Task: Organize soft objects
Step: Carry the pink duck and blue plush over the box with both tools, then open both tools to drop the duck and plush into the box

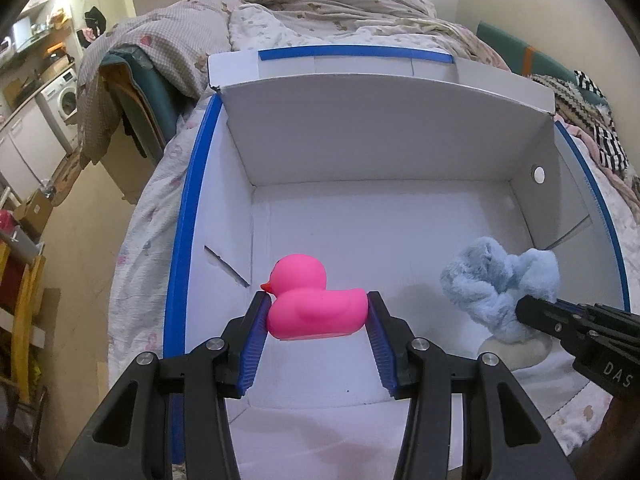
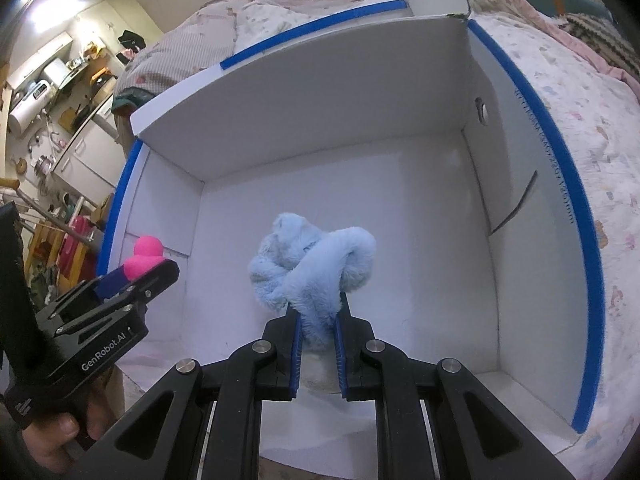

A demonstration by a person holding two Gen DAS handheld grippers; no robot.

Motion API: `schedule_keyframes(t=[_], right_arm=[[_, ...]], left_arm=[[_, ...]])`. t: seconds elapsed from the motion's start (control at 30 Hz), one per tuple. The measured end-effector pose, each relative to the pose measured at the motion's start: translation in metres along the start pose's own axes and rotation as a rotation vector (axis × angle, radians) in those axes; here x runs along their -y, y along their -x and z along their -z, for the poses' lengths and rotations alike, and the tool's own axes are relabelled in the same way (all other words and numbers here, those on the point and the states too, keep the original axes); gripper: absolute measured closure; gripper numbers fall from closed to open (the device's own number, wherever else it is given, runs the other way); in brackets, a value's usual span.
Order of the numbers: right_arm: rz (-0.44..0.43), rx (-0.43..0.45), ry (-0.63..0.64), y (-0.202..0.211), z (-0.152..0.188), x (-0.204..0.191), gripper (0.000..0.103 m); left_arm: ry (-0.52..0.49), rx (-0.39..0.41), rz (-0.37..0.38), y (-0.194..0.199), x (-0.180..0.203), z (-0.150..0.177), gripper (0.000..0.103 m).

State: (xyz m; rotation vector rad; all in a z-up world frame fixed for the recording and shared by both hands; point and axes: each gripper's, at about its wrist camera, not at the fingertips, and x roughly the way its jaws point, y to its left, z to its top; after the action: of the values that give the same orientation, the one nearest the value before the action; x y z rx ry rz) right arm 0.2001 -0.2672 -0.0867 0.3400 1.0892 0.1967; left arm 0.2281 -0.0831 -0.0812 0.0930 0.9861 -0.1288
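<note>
My left gripper is shut on a pink rubber duck, held over the floor of a white box with blue-taped rims. The duck's beak points left. My right gripper is shut on a fluffy light-blue soft toy, held above the box floor. In the left wrist view the blue toy hangs at the right with the right gripper behind it. In the right wrist view the duck and the left gripper show at the left.
The box sits on a bed with a patterned quilt. A round pale object lies on the box floor under the blue toy. Left of the bed are a washing machine, cardboard boxes and kitchen clutter.
</note>
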Motion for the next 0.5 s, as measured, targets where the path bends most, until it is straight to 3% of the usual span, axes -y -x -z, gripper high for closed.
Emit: schedule_keyframes(t=[0.4, 0.5], right_arm=[[0.004, 0.006, 0.004, 0.0004, 0.0008, 0.0001, 0.087], [0.01, 0.012, 0.001, 0.0018, 0.0012, -0.001, 0.084]], left_arm=[[-0.022, 0.001, -0.012, 0.0006, 0.0019, 0.0002, 0.057], [-0.015, 0.004, 0.006, 0.0021, -0.0003, -0.0005, 0.045]])
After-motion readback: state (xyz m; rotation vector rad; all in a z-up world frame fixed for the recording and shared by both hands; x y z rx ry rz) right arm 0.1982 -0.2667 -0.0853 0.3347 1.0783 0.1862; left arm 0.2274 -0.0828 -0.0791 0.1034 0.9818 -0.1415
